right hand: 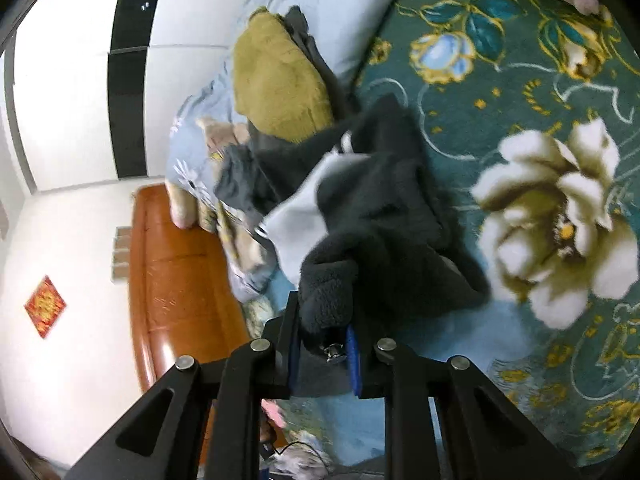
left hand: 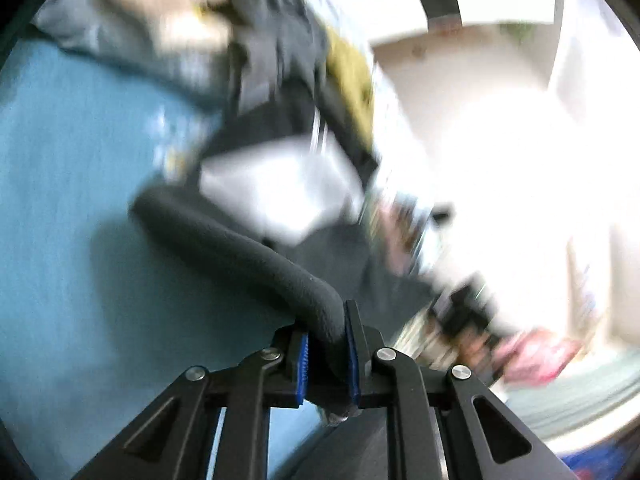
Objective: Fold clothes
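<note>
A dark grey fleece garment (right hand: 384,200) with a pale grey panel (right hand: 296,220) hangs lifted over the bed. My right gripper (right hand: 324,336) is shut on a bunched edge of it. In the left wrist view, my left gripper (left hand: 326,344) is shut on another rolled edge of the same garment (left hand: 248,248), which stretches away towards its pale panel (left hand: 276,188). That view is heavily motion blurred.
A teal floral blanket (right hand: 520,120) covers the bed. A pile of other clothes, including an olive-yellow piece (right hand: 276,80) and dark pieces, lies on a pale blue duvet (right hand: 340,12). A wooden headboard (right hand: 172,280) and white wall stand at the left.
</note>
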### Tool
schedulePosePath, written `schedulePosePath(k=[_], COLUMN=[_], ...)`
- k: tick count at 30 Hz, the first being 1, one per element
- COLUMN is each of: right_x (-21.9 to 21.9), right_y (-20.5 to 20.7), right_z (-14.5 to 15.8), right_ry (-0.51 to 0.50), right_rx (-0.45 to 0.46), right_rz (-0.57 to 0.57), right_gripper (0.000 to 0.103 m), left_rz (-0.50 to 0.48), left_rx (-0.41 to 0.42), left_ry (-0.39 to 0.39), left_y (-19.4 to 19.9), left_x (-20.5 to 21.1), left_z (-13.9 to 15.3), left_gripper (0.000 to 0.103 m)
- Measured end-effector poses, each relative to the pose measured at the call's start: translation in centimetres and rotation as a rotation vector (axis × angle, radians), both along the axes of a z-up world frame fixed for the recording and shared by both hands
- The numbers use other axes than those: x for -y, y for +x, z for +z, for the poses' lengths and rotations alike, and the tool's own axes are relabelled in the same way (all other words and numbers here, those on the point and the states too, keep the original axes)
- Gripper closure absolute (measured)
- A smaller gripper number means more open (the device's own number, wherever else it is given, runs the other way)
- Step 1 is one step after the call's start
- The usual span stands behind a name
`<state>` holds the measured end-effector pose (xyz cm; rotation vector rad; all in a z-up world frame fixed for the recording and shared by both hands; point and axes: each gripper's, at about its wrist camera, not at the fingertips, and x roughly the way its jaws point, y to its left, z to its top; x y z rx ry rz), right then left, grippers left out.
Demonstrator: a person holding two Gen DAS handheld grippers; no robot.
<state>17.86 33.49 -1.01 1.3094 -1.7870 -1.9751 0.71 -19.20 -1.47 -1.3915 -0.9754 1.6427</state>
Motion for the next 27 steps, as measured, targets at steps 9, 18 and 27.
schedulePosePath(k=[9,18,27], right_x=[-3.6,-4.5,-4.4], right_y=[-5.9,-6.6,-5.1], right_z=[-4.9,-5.0,-3.1], right_ry=[-0.091,-0.07,0.153], right_rx=[0.097,0.071,0.097], right_rz=[-0.304,-0.322,-0.187], right_gripper=[0.083,0.071,0.05], left_rz=[0.257,0.201,0.168], left_rx=[0.186,0.166,0.008], left_ry=[-0.018,0.085,-0.157], left_y=[-14.1,-14.5,-6.8], left_x=[-4.3,-4.4,-1.0], left_z=[-6.2,-5.0,-3.1], left_gripper=[0.088,0.037,0.027])
